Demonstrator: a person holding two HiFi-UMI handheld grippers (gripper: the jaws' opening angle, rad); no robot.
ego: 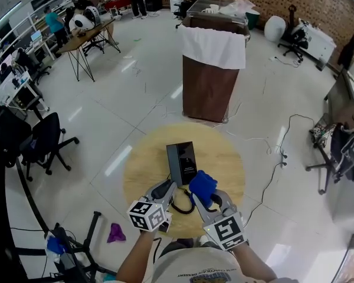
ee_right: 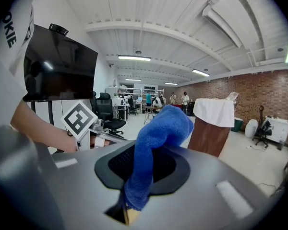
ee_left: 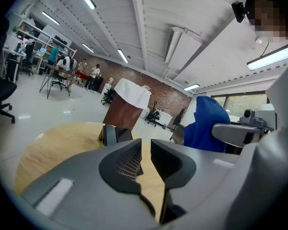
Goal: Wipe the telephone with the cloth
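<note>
The black telephone [ego: 182,161] stands on the round wooden table [ego: 143,171], its coiled cord [ego: 180,207] trailing toward me. My left gripper [ego: 164,190] hovers just left of the phone's near end, jaws a narrow slit apart with nothing between them; in the left gripper view the left gripper [ee_left: 145,150] shows bare tabletop through the gap, the telephone [ee_left: 116,134] beyond and the cord [ee_left: 147,205] below. My right gripper [ego: 209,201] is shut on a blue cloth [ego: 202,185] right beside the phone. In the right gripper view the cloth [ee_right: 159,133] bulges up from the right gripper [ee_right: 143,163].
A brown lectern draped with a white sheet [ego: 212,69] stands beyond the table. A black office chair [ego: 44,139] is at the left, a purple scrap [ego: 115,233] lies on the floor near a dark stand, and cables [ego: 277,152] run across the floor at the right.
</note>
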